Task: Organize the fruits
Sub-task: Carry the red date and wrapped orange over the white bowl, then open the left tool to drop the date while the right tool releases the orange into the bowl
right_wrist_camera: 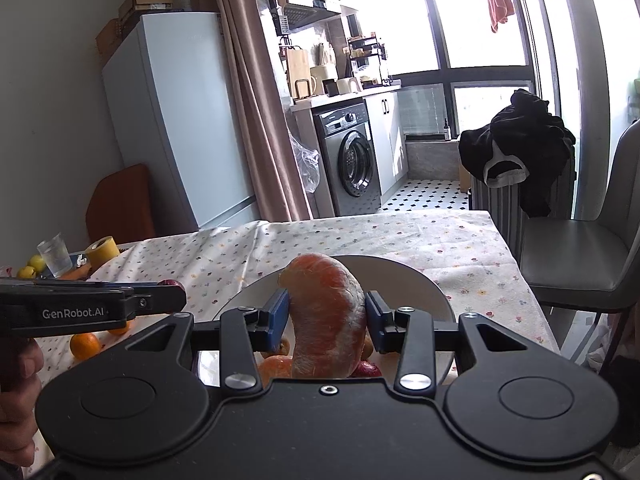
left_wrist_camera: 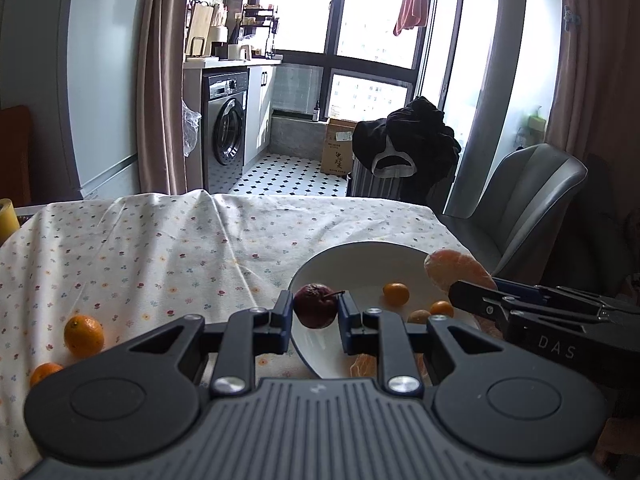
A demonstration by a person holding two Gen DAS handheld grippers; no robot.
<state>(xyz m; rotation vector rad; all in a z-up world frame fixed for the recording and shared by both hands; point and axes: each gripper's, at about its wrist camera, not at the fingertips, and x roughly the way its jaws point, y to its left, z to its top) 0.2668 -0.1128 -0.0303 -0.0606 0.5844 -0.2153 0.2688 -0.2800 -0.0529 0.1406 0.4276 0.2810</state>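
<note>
My left gripper (left_wrist_camera: 315, 312) is shut on a dark red wrinkled fruit (left_wrist_camera: 314, 300) and holds it over the near left rim of a white plate (left_wrist_camera: 352, 254). Inside the plate lie two small oranges (left_wrist_camera: 396, 294) and a tan fruit (left_wrist_camera: 419, 315). My right gripper (right_wrist_camera: 326, 320) is shut on a large peeled orange piece (right_wrist_camera: 324, 296) above the same plate (right_wrist_camera: 420, 280). In the left wrist view that piece (left_wrist_camera: 452, 268) hangs at the plate's right side. More peeled pieces (left_wrist_camera: 364, 364) lie at the plate's near edge.
Two oranges (left_wrist_camera: 83, 336) lie loose on the flowered tablecloth (left_wrist_camera: 180, 248) at the left. A glass (right_wrist_camera: 56, 258), a yellow tape roll (right_wrist_camera: 102, 252) and yellow fruits (right_wrist_camera: 34, 266) sit at the table's far left. A grey chair (right_wrist_camera: 572, 264) stands to the right.
</note>
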